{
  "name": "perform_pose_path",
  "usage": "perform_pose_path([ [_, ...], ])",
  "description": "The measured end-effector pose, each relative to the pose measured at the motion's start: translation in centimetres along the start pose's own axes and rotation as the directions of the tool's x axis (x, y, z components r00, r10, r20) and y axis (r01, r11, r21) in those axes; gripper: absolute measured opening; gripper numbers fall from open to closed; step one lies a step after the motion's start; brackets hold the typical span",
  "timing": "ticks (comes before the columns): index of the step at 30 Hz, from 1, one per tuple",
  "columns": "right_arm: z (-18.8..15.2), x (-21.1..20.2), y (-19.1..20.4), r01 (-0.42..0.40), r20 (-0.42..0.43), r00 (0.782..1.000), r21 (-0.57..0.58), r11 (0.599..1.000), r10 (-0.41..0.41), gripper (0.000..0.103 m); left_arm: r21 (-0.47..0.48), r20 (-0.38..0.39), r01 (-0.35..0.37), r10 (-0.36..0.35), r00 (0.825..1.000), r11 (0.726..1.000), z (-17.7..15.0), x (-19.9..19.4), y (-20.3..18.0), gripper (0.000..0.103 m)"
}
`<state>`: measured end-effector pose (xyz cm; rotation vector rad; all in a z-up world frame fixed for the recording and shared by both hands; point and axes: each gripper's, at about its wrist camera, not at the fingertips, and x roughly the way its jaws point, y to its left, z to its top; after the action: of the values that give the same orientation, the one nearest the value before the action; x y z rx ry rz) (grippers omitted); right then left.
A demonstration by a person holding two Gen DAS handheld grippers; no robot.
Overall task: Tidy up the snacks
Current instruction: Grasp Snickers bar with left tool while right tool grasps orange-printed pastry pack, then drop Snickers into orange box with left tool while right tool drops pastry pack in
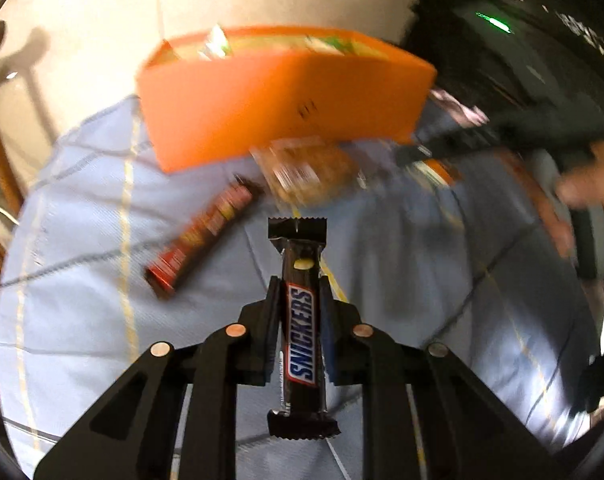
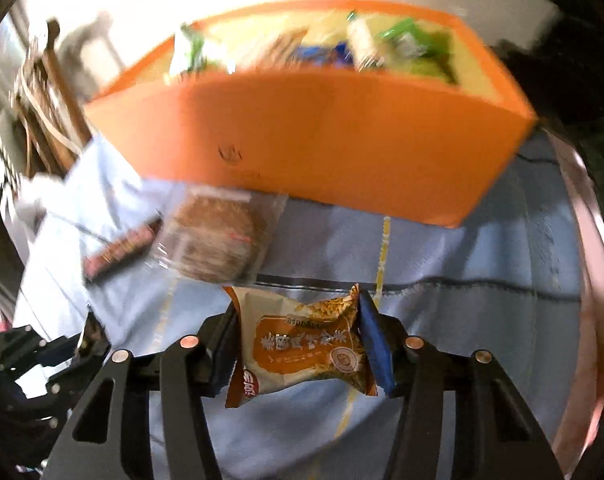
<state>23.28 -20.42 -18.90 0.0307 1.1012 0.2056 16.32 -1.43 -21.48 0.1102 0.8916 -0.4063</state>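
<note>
My left gripper (image 1: 299,286) is shut on a Snickers bar (image 1: 302,328), held lengthwise above the light blue cloth (image 1: 81,320). My right gripper (image 2: 297,304) is shut on an orange-and-white snack packet (image 2: 302,350). An orange box (image 1: 277,100) with several snacks inside stands ahead in both views; in the right wrist view the box (image 2: 322,140) is close. A red wrapped bar (image 1: 205,232) and a clear-wrapped round brown cake (image 1: 306,168) lie on the cloth in front of the box; they also show in the right wrist view as the bar (image 2: 119,252) and the cake (image 2: 217,236).
The right gripper and the hand holding it (image 1: 582,184) show at the right of the left wrist view. Wooden furniture (image 2: 49,100) stands at the left. A dark device with a green light (image 1: 498,24) sits behind the box at the right.
</note>
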Motion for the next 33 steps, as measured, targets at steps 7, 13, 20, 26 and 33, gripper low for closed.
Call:
perform_pose_path([
  [7,0.5,-8.6,1.6,0.031,0.159,0.987,0.014,0.999,-0.033,0.055,-0.091,0.092,-0.09,0.099,0.991,0.992,5.9,-4.4,1.5,0.017],
  [13,1.8,-15.4,3.3,0.059,0.295,0.954,-0.035,0.998,-0.046,0.055,-0.118,0.16,-0.095,0.113,0.981,0.989,10.1,-8.3,1.2,0.017],
  [20,2.4,-19.1,3.2,0.074,0.351,0.935,-0.039,0.997,-0.055,0.055,-0.092,0.22,-0.097,0.116,0.969,0.991,12.3,-11.6,0.0,0.017],
  [26,2.6,-19.9,3.0,0.082,0.367,0.928,-0.037,0.996,-0.063,0.055,-0.097,0.231,-0.085,0.105,0.967,0.992,13.3,-12.5,0.0,0.017],
  [33,4.4,-20.0,2.2,0.087,0.389,0.918,-0.024,0.996,-0.071,0.055,-0.095,0.253,-0.084,0.105,0.962,0.992,15.4,-12.2,0.7,0.017],
])
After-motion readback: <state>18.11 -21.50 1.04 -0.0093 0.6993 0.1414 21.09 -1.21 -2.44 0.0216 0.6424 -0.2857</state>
